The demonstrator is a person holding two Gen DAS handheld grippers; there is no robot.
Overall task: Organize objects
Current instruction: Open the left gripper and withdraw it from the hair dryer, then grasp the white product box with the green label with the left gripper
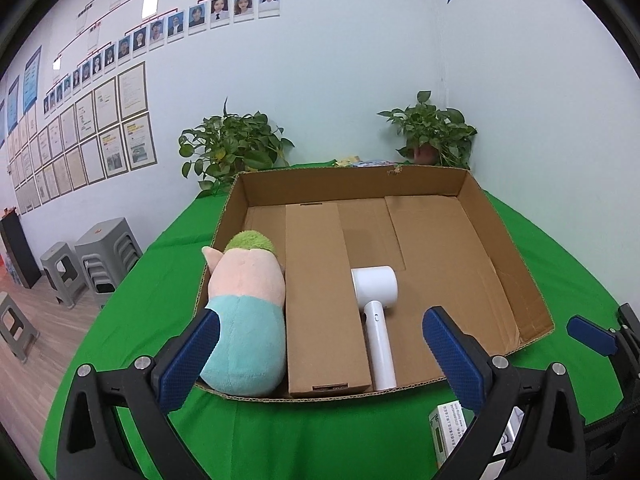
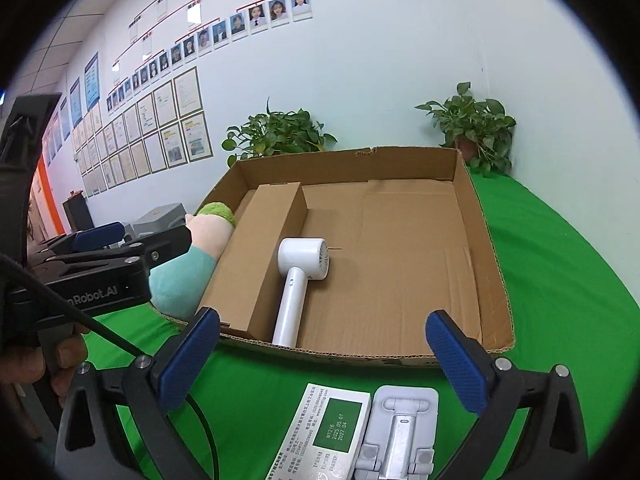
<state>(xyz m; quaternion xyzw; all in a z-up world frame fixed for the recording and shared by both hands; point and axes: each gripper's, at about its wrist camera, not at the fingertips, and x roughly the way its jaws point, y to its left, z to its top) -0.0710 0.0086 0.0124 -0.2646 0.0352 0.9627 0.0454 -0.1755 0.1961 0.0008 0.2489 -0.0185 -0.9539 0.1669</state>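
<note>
Both grippers hung tilted downward over the worktop's point(image 1: 280, 440) near edge, jaws spread wide and empty. Ahead of the left gripper point(image 1: 320, 354) lay the cardboard tray point(image 1: 508, 264) holding plush toy point(image 1: 244, 320), long box point(image 1: 320, 300) and hair dryer point(image 1: 376, 312); below the right gripper point(image 2: 323, 354) lay a labelled box point(image 2: 320, 432) beside a white stand point(image 2: 400, 432).

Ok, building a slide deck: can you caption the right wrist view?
Open right tongs hover before a cardboard tray holding a white hair dryer, long box and plush toy.

corrugated cardboard box point(image 1: 500, 248), glossy plastic dryer point(image 1: 376, 300)
</note>
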